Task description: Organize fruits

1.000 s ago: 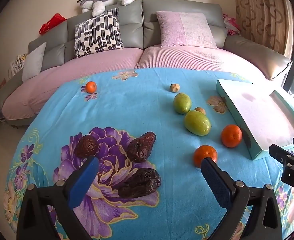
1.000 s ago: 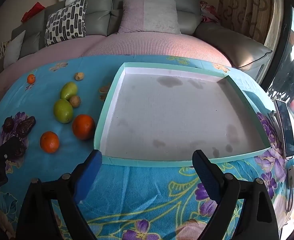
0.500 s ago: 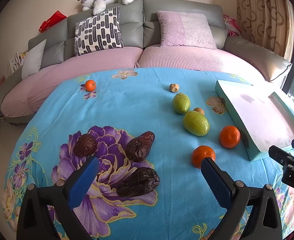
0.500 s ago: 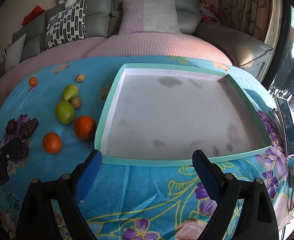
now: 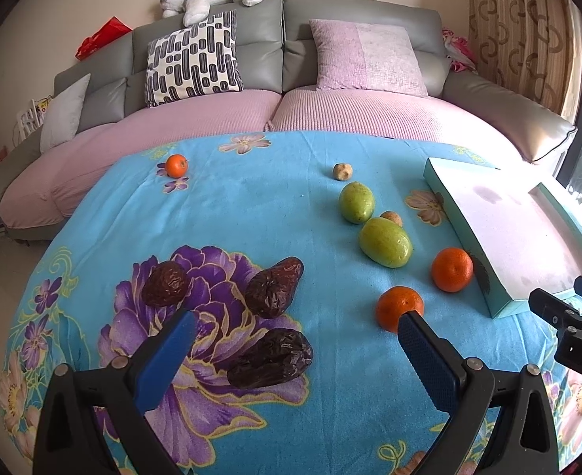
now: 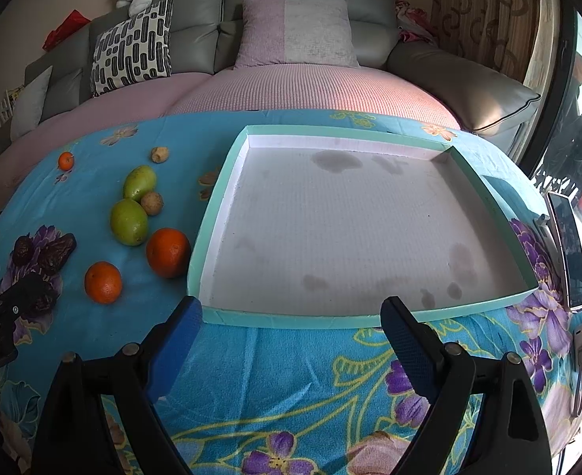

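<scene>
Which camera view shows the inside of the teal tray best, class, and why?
The right wrist view: the teal tray faces the camera, with its whole stained white floor and all four walls visible, and no fruit inside. The left wrist view shows the tray obliquely at the right edge, and its far corner is cut off.

Bright window daylight; fisheye-warped edges

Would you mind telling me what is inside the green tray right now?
Nothing: the green tray holds no fruit, only a stained white floor. The right gripper hides a little of its near rim.
</scene>
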`<state>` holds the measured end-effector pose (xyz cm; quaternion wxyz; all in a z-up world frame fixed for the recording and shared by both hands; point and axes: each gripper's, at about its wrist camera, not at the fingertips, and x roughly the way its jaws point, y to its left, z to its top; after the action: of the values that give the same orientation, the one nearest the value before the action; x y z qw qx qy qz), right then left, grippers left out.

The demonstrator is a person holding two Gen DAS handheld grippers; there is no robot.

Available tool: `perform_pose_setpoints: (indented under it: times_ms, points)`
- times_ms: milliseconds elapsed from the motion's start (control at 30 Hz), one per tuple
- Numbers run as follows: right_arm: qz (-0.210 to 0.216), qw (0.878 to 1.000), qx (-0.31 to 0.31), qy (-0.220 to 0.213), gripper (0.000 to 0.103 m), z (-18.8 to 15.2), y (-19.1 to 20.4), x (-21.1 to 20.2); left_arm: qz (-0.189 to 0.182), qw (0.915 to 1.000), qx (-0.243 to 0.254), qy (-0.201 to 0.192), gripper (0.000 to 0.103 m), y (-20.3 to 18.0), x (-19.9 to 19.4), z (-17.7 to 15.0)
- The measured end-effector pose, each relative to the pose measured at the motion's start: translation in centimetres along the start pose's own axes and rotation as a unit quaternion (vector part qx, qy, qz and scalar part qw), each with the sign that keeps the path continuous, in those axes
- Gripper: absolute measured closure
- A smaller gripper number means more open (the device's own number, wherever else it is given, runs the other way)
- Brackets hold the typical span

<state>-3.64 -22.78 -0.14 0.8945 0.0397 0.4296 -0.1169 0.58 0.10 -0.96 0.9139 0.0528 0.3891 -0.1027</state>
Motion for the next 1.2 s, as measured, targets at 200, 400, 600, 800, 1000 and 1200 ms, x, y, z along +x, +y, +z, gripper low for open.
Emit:
perform_pose_setpoints:
  times_ms: [200,400,600,800,1000,1200]
  points:
    - [0.000,1.000,0.000,0.000,0.011,-0.04,0.04,0.03,0.000,1.0000,-0.004,0.000,0.000,0.19,-0.06,-0.01]
    - [0.000,1.000,0.000,0.000,0.011,-0.06,0.05,0.05,0.000,1.0000,-0.005,0.002,0.000,0.27,-0.02,-0.05]
    - [0.000,1.000,-0.001,0.001,0.011,-0.18,0.06,0.08,0.000,1.0000,-0.006,0.003,0.000,0.32,-0.01,-0.08]
    - [-0.001,1.000,-0.001,0.001,0.011,-0.19,0.09,0.07,0.000,1.0000,-0.007,0.003,0.000,0.32,-0.02,-0.09]
    - [0.001,1.000,-0.004,0.003,0.011,-0.46,0.19,0.12,0.000,1.0000,-0.008,0.004,0.000,0.29,0.05,-0.14]
    - [0.002,1.000,-0.006,0.006,0.011,-0.15,0.22,0.27,0.000,1.0000,-0.008,0.004,0.000,0.30,0.04,-0.15]
